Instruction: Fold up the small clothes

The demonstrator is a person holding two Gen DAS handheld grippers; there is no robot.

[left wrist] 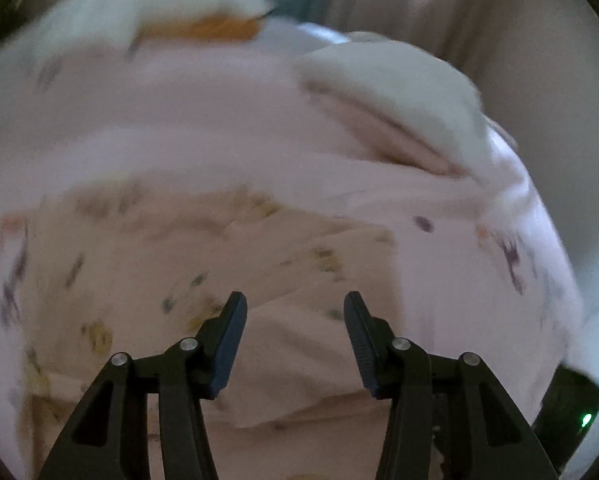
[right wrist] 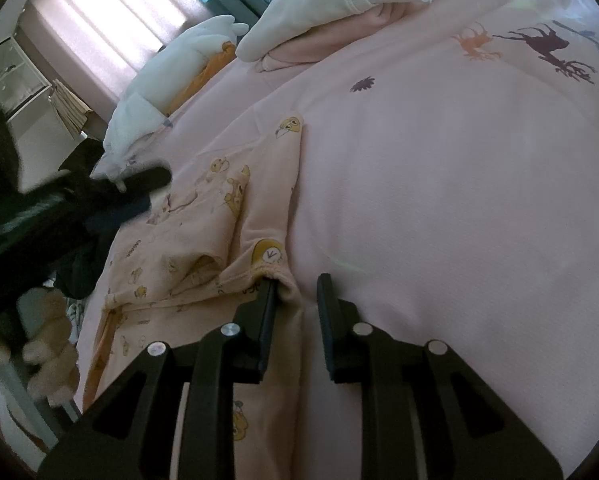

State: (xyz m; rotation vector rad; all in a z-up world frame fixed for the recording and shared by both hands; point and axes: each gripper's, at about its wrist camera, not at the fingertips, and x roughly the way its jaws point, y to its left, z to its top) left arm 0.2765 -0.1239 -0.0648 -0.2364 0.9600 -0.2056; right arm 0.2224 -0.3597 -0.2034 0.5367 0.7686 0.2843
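Observation:
A small peach garment with yellow cartoon prints (right wrist: 203, 232) lies rumpled on a pink bedsheet (right wrist: 439, 200). My right gripper (right wrist: 297, 284) is open, low over the garment's right edge; a fold of its cloth (right wrist: 287, 280) sits between the fingers, against the left one. My left gripper (left wrist: 295, 304) is open above the same garment (left wrist: 259, 280), which is motion-blurred in the left wrist view. The left gripper also shows in the right wrist view (right wrist: 139, 188), blurred, at the garment's far left side.
A pile of white and pink clothes (right wrist: 339, 4) lies at the far end of the bed, also in the left wrist view (left wrist: 399, 92). A white pillow over an orange one (right wrist: 171, 64) lies far left. A plush toy (right wrist: 51, 344) sits beside the bed's left edge.

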